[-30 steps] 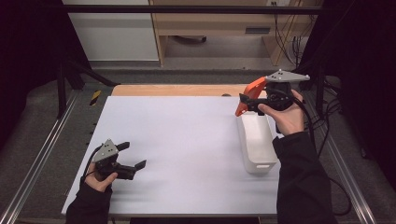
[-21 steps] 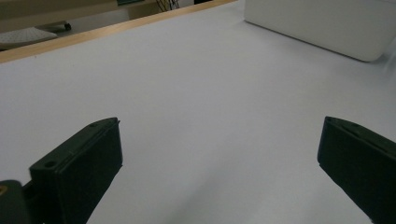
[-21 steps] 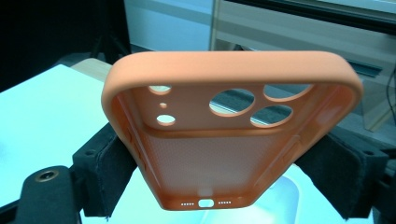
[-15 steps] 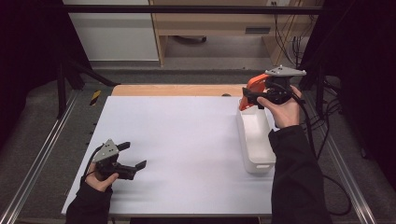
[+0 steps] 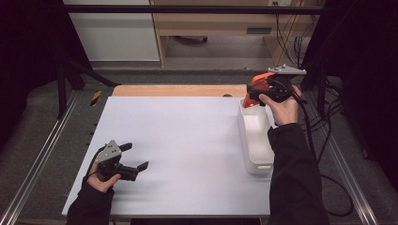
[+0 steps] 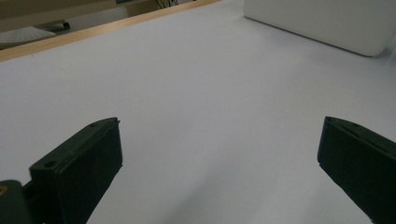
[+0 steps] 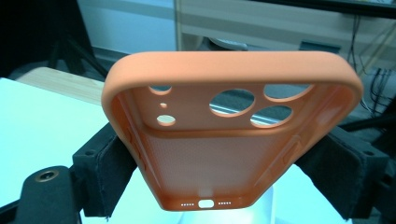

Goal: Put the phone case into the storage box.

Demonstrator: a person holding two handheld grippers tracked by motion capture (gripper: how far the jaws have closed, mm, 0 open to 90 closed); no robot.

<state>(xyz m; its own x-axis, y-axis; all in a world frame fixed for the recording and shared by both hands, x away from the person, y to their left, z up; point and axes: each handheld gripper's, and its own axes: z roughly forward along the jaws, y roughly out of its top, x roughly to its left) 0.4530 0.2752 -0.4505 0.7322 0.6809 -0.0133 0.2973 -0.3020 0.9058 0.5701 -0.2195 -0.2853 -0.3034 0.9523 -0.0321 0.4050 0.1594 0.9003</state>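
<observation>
The orange phone case (image 7: 231,135) sits clamped between the jaws of my right gripper (image 5: 256,96), its open inner side turned toward the gripper's camera, the camera cut-outs at the far end and the port holes near the jaws' base. My pads press on its two long side walls, so the jaws are closed as far as the case allows. In the high view the case (image 5: 254,84) hangs in the air over the far end of the white tray (image 5: 256,140), not touching it; the tray lies lengthwise along the right side of the white table (image 5: 187,140). My right hand (image 5: 284,105) holds the gripper up there, the sleeve running along the tray's right edge. Well apart, at the near left corner of the table, my left gripper (image 5: 133,157) rests low over the surface with its jaws spread wide and nothing between them.
</observation>
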